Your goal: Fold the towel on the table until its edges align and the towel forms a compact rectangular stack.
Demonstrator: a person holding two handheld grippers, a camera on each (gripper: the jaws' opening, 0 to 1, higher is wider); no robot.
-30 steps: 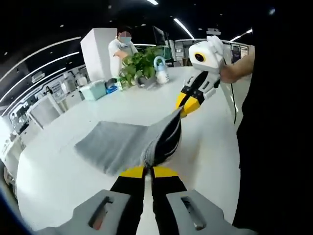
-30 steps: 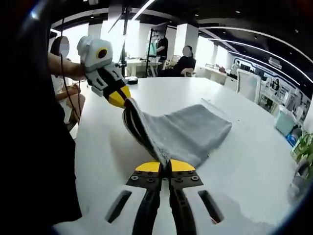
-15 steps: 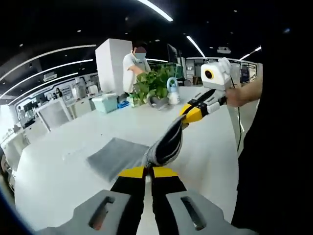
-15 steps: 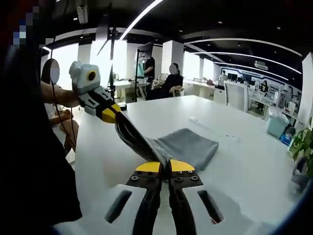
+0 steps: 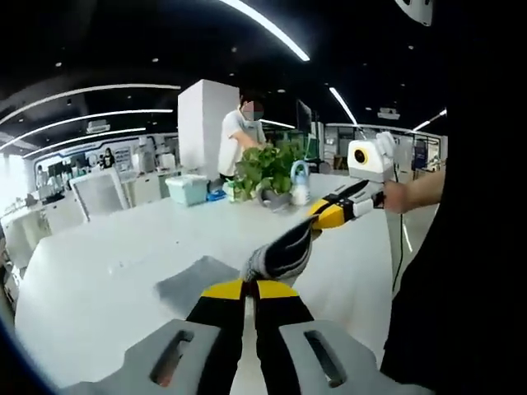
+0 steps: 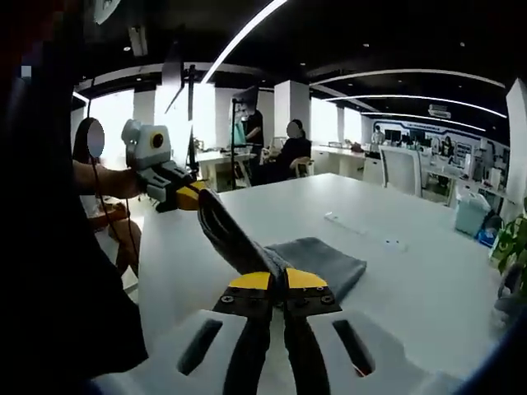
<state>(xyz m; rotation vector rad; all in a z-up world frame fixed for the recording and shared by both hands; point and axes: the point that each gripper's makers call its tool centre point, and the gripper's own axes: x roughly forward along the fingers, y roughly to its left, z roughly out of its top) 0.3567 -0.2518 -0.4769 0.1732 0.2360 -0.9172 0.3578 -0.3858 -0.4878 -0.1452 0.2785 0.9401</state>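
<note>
1. In the left gripper view, the left gripper (image 5: 251, 285) sat nearest, its yellow-tipped jaws clenched together on one corner of the grey towel (image 5: 276, 251).
2. From that pinch the towel's raised edge stretched up and to the right, hanging in a taut band above the white table (image 5: 107, 271), while the rest of the cloth trailed down to lie flat on the tabletop just left of the jaws.
3. At the far end of the band, the right gripper (image 5: 323, 219) grasped the other corner, a hand (image 5: 403, 196) behind it.
4. Farther back on the table stood a potted plant (image 5: 265, 169), a white spray bottle (image 5: 300, 185) beside it, and a pale teal box (image 5: 187, 188); a person (image 5: 241, 140) in a white top leaned over the plant.
5. In the right gripper view, the right gripper (image 6: 277, 280) was likewise closed on the towel (image 6: 317, 257), whose lifted edge ran up-left to the left gripper (image 6: 194, 196).
6. The towel's lower part rested on the table (image 6: 412, 280) to the right of the jaws.
7. Beyond, seated people (image 6: 292, 144) were at distant desks.
</note>
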